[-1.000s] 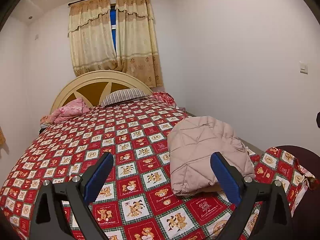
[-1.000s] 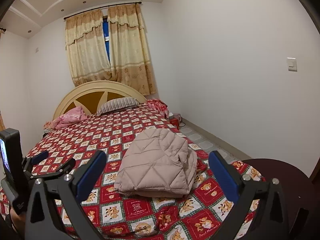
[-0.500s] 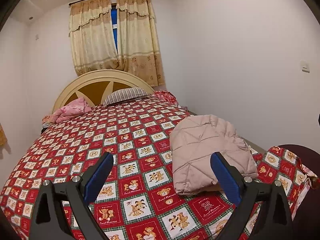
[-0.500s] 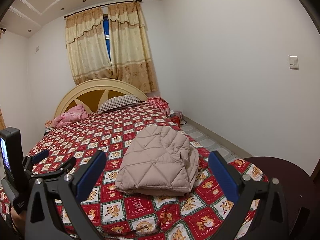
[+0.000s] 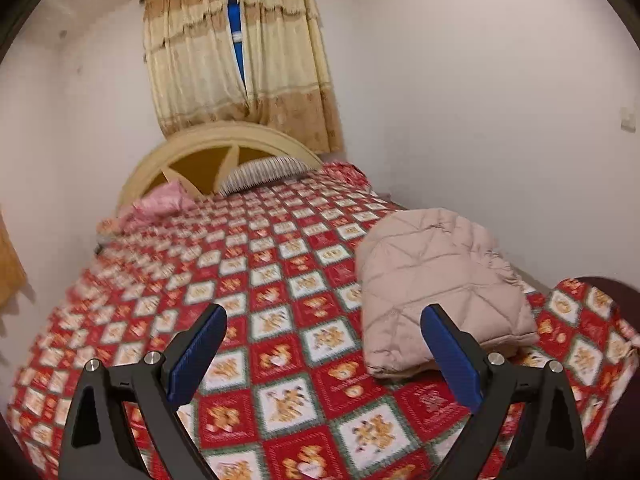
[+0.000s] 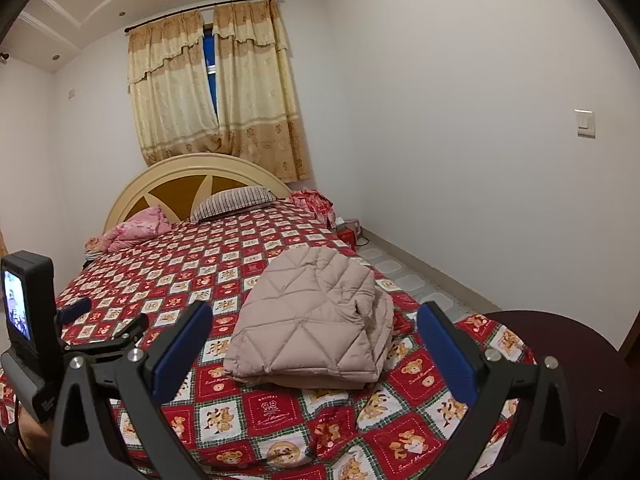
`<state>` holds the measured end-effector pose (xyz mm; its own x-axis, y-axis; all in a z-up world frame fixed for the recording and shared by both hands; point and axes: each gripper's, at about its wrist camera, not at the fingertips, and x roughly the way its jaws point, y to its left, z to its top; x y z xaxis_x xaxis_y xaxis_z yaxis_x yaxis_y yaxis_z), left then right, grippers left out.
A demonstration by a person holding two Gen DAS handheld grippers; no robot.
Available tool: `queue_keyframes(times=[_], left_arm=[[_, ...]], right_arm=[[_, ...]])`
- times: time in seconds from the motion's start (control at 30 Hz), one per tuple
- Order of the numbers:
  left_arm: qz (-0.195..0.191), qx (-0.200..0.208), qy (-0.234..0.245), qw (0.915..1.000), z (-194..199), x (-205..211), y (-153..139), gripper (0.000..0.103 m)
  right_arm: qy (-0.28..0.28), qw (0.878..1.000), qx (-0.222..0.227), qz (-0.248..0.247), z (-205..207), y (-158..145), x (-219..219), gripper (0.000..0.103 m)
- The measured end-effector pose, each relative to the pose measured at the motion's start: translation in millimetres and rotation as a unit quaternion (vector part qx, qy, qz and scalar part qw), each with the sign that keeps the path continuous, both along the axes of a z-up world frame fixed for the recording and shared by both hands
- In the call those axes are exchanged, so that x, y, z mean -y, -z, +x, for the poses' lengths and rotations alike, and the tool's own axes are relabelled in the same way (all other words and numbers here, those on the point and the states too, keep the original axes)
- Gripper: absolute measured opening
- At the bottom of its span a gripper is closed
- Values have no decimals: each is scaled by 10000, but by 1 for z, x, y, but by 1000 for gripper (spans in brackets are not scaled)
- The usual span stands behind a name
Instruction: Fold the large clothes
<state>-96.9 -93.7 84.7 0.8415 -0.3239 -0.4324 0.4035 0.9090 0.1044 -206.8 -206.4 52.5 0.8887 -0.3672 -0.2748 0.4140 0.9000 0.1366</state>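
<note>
A folded beige quilted jacket lies near the bed's foot edge, at centre of the right wrist view and at the right of the left wrist view. The right gripper and left gripper both hang released, jaws spread wide, gripping nothing, apart from the jacket. The red bear-print bedspread stretches bare toward the headboard at upper left.
</note>
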Motion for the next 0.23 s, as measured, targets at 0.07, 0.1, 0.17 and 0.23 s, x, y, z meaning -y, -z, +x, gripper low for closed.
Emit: queue_keyframes(times=[0.07,0.1,0.17,0.23], left_arm=[[-69,-50,59,9999,2,-1,2,98],[-61,-67,61,9999,3,-2,2,98],[-33,-83,42,10000,5,0,4,98],[-20,-136,31,9999,8,1,6,98]], right_arm=[[-3,10000,-11,15,0,1,1,103],[-8,10000,-19,25,1,1,1,103],[-9,10000,-40,32,2,2,1,103],[3,10000,-67,38,4,3,1,103]])
